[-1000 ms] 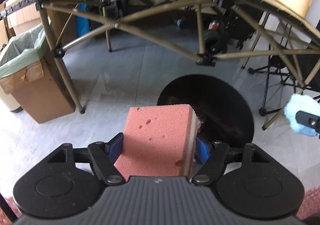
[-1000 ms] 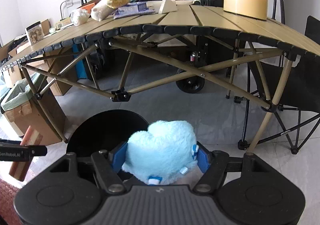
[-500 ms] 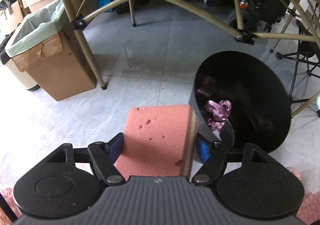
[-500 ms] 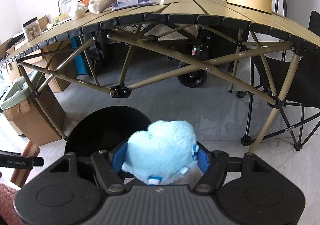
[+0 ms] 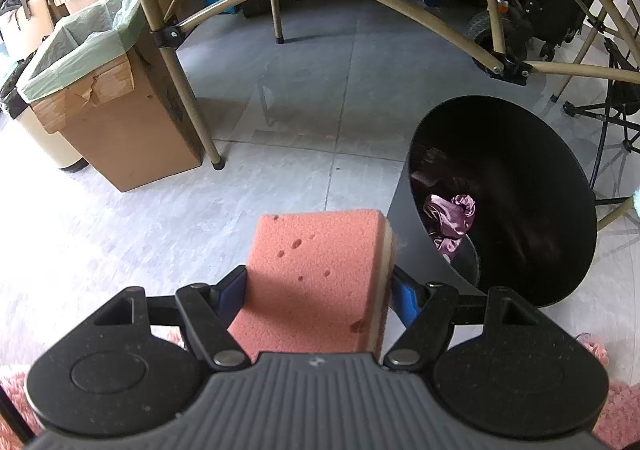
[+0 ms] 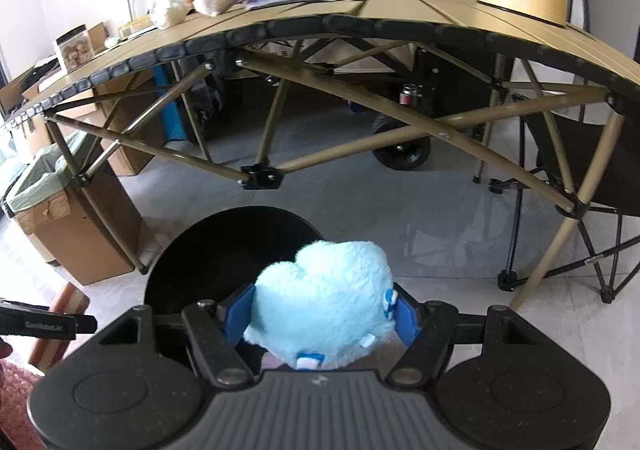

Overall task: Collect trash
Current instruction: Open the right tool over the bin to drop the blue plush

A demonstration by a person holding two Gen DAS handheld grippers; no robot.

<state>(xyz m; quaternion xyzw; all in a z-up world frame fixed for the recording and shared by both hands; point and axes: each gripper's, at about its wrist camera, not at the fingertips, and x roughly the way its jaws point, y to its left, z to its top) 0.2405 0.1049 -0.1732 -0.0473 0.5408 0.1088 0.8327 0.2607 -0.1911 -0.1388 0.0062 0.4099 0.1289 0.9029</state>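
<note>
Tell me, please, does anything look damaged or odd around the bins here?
The cardboard box lined with a green bag, left of the table leg, has a torn, peeling top edge. Otherwise nothing stands out; the black bin stands upright.

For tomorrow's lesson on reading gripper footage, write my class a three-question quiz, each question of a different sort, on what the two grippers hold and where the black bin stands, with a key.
1. Multiple choice: the left gripper is shut on
A) a blue plush toy
B) a pink sponge
C) a cardboard box

2. True or false: the black bin already holds a piece of purple fabric.

3. Short answer: what does the right gripper hold, and what lies just beyond it?

Key
1. B
2. True
3. A light blue plush toy; the black bin's open mouth lies just beyond it.
</note>
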